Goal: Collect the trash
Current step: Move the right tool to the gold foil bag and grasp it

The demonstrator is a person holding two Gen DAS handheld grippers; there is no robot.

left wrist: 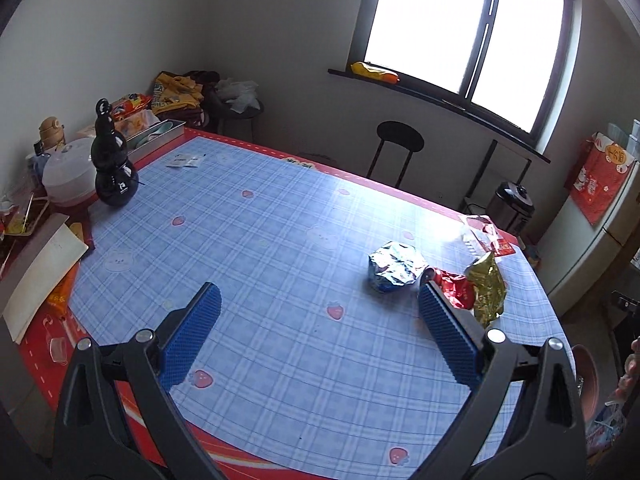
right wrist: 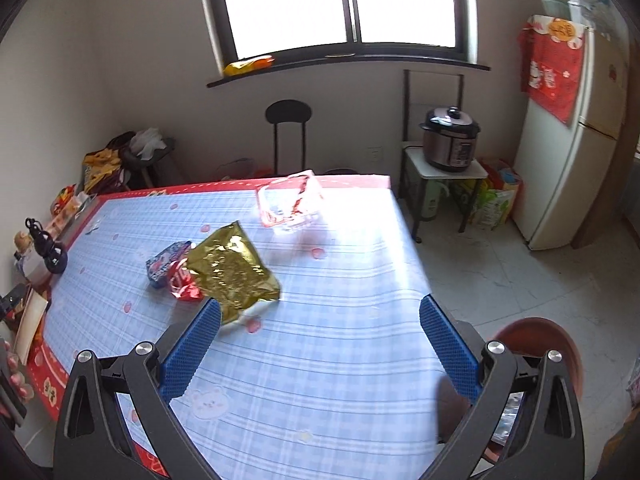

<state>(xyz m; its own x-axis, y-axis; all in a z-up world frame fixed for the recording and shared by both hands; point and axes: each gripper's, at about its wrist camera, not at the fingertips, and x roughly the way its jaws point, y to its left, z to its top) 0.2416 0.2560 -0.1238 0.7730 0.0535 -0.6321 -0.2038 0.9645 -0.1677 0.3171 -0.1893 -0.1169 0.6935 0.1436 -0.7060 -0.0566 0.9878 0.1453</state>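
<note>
Trash lies in a small group on the bench, which is covered with a blue checked cloth with a red border. In the left wrist view the left gripper is wide open and holds nothing; it hangs above the cloth, and its right finger is just beside the group. The crumpled blue and silver wrapper is nearest to the middle of the bench, a red foil wrapper is beside it, and the gold foil bag touches the red one. A clear plastic tray with red print is further back, near the bench edge, in strong light from the window. In the right wrist view the right gripper is also wide open and empty, and its left finger is just in front of the gold foil bag, with a corner of the bag close to the blue pad. A black gourd-shaped bottle stands upright at the far left side of the bench, well apart from the trash.
</note>
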